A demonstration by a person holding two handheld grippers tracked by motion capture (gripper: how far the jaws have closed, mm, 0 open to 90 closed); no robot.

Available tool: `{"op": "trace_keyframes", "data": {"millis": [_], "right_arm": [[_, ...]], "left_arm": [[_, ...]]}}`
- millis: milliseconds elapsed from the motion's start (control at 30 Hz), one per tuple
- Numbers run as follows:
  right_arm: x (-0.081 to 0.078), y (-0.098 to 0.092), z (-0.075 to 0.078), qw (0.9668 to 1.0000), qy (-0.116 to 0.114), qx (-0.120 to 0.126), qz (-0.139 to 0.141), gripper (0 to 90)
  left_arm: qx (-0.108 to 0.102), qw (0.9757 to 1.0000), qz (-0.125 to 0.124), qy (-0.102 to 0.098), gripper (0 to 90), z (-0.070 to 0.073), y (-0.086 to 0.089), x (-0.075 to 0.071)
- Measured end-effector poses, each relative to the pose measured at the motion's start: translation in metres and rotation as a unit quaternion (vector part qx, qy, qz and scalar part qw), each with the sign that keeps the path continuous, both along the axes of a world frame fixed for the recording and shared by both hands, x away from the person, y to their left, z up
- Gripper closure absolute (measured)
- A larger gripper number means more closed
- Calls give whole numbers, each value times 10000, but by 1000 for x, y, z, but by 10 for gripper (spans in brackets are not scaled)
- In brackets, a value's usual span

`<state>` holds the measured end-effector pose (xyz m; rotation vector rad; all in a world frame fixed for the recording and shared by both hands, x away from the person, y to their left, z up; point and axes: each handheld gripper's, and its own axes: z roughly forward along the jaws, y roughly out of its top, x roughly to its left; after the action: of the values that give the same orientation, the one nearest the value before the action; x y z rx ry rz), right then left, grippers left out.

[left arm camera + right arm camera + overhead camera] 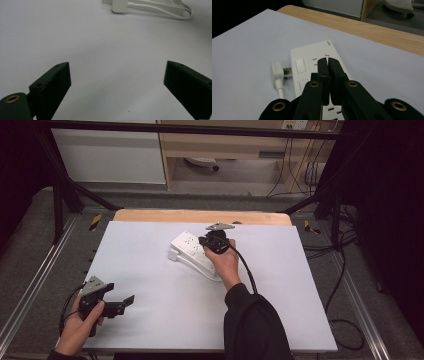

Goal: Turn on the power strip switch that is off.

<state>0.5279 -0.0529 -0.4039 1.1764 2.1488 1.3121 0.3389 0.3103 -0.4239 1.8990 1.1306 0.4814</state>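
While holding the left tool wide open and empty near the 7 o'clock corner of the table, sets the right tool over the white power strip, a little toward 12 o'clock from the table's middle. Shows, in the right gripper view, that tool with its jaws pressed together on nothing, tips low above the strip's top face; cannot tell whether touching it or just clear.

Finds the strip's own white plug lying flat on the table at the strip's 9 o'clock side, prongs turned toward the strip's edge and just beside it, in no socket. Trails its cable back along the strip toward 6 o'clock. Catches the same plug and cable loop at 12 o'clock in the left gripper view, well apart from the spread jaws of the left tool.

Looks like an early stage: nothing gripped, strip and plug both at rest. Seems to leave nearly all the work ahead, likely pressing or steadying the strip with the shut tool, then bringing the open tool over to take the plug.
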Motion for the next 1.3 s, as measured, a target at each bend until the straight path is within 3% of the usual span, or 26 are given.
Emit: {"op": "trace_keyframes", "data": {"millis": [867, 1300], "right_arm": [[2, 24, -14, 9998, 127, 35, 176, 900], [3, 27, -17, 9996, 203, 99, 175, 900]], "left_arm": [[22, 10000, -20, -2, 74, 0, 0, 0], [33, 10000, -29, -2, 74, 0, 0, 0]]}}
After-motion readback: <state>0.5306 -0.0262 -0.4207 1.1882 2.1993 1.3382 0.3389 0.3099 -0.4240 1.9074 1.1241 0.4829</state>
